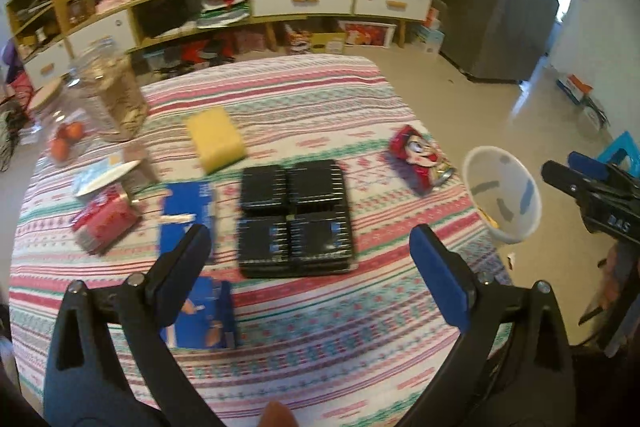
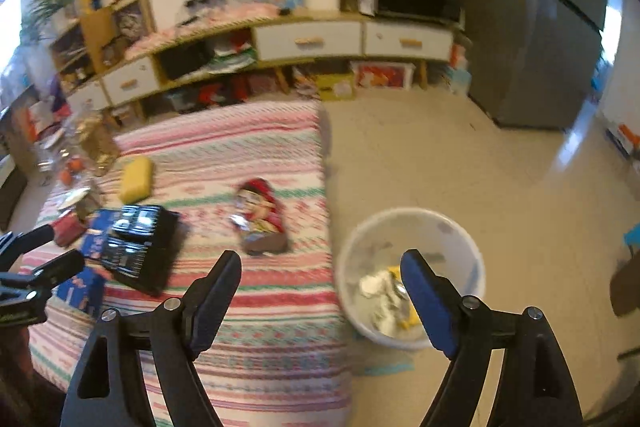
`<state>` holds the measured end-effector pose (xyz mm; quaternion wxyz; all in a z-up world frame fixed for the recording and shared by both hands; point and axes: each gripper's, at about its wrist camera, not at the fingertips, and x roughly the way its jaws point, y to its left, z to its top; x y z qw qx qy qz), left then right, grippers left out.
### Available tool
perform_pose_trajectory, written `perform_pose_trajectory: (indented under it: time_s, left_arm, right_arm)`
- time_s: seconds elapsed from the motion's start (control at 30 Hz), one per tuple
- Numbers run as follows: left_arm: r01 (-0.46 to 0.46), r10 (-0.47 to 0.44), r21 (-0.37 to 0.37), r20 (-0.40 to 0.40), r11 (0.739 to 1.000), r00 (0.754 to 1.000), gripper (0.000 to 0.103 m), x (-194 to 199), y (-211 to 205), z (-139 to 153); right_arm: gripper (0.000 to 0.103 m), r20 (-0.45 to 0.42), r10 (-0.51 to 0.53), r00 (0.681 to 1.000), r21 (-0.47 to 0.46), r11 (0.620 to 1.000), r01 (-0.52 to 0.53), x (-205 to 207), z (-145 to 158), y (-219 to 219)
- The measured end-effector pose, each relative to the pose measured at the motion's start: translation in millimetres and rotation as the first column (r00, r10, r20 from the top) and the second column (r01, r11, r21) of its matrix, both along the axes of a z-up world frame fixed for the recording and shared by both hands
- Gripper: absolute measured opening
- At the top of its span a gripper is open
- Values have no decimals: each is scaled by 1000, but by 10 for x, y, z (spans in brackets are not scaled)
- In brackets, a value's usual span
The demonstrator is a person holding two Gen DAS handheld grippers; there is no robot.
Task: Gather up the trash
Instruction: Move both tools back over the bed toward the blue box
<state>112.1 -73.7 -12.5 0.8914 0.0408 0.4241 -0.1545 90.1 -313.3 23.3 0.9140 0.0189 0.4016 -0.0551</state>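
Blurred bin [image 2: 412,275] contents, wrapper [image 2: 260,223] print unreadable

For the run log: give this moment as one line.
left gripper: jaws open, empty | right gripper: jaws open, empty | snack wrapper: on table | bin: on floor beside table, holds trash

Daylight, fairly bright; glare on the floor [image 2: 568,151] far right of the claw. Motion blur throughout, fisheye bending and dark corners at edges

The right hand-held gripper [image 1: 560,175] bears pale letters, seemingly "DAS"; nothing else is legible
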Motion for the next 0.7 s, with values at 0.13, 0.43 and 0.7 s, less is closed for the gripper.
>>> perform_pose_trajectory:
  time_s: [0.13,0.43,0.7]
  left_arm:
    - [-59,59,14,10,998,998,99,19,281,-6]
    - [-212,210,59,43,975,977,100,99,924,-36]
    - [-289,291,60,-19,955,957,100,191,1338,-213]
  right_arm:
    - [85,24,50,998,-1,999,-50,70,-12,263]
    - [85,3,136,991,13,991,-136,258,-182,761]
    - [85,-42,193,980,42,981,-191,457,-450,1182]
